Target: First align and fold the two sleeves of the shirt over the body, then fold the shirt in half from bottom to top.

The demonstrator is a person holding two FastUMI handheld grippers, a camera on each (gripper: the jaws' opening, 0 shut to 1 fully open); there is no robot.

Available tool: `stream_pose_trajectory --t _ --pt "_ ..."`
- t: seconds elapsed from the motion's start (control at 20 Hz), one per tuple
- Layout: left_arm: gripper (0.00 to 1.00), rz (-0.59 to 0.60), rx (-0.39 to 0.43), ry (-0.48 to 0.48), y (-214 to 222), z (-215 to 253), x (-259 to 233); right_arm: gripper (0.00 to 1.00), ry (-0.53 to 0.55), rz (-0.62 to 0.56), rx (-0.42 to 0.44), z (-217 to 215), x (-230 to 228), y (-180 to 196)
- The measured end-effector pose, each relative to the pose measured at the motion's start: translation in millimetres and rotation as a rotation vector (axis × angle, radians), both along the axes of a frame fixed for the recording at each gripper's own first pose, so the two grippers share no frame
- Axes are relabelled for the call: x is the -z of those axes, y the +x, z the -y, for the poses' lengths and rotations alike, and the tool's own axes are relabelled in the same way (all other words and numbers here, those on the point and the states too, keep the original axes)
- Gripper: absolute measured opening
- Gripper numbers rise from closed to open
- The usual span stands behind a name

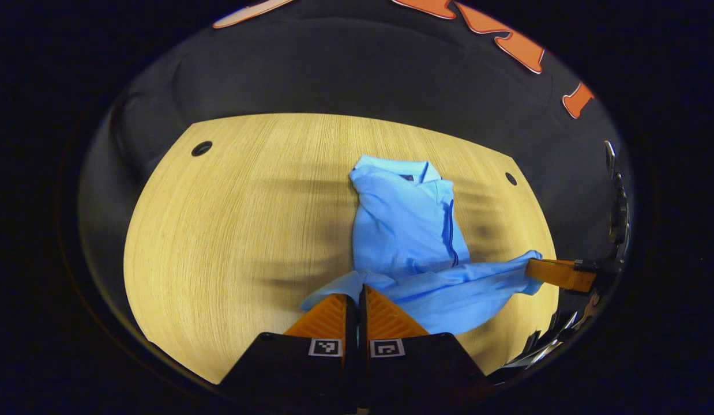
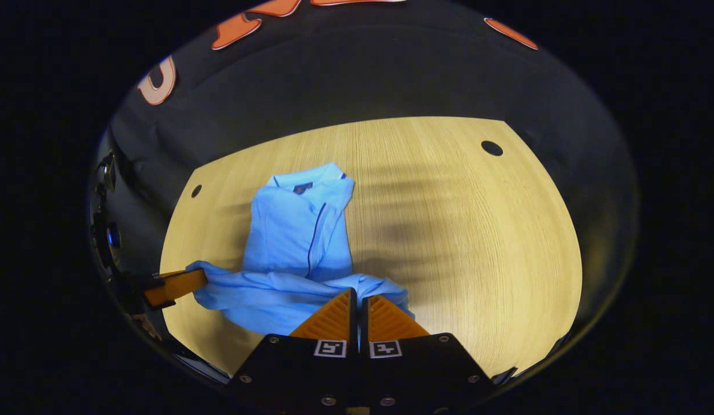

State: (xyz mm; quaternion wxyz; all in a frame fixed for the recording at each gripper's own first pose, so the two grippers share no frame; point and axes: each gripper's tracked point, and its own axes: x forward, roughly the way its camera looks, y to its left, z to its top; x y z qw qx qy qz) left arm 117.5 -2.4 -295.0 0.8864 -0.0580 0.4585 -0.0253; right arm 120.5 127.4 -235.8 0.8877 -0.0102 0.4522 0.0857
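A light blue polo shirt (image 1: pixel 406 225) lies on the wooden table (image 1: pixel 230 230), collar at the far end and both sleeves folded over the body. Its bottom hem is lifted off the table and stretched between the two grippers. My left gripper (image 1: pixel 357 291) is shut on one hem corner, and the other gripper (image 1: pixel 556 272) holds the opposite corner at the right. In the right gripper view the shirt (image 2: pixel 296 230) lies left of centre. There my right gripper (image 2: pixel 358 297) is shut on its hem corner, with the left gripper (image 2: pixel 178 285) pinching the far corner at the left.
The table (image 2: pixel 478 242) has a round cable hole near each far corner (image 1: pixel 201 148) (image 1: pixel 510 178). Black cloth walls close in the table's far side. Bare wood spreads to the left of the shirt in the left gripper view, to the right in the right gripper view.
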Motion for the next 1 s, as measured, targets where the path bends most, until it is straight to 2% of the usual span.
stream_pose_trajectory --t 0.35,0.65,1.0 --pt "0.04 0.079 -0.020 0.019 71 -9 -18 0.00 0.003 0.082 0.017 -10 -31 67" --pt "0.04 0.126 -0.009 0.057 119 -16 -19 0.00 -0.001 0.110 0.020 -25 -26 113" --pt "0.04 0.126 -0.009 0.089 147 -26 1 0.01 0.031 0.035 0.051 -27 -4 136"
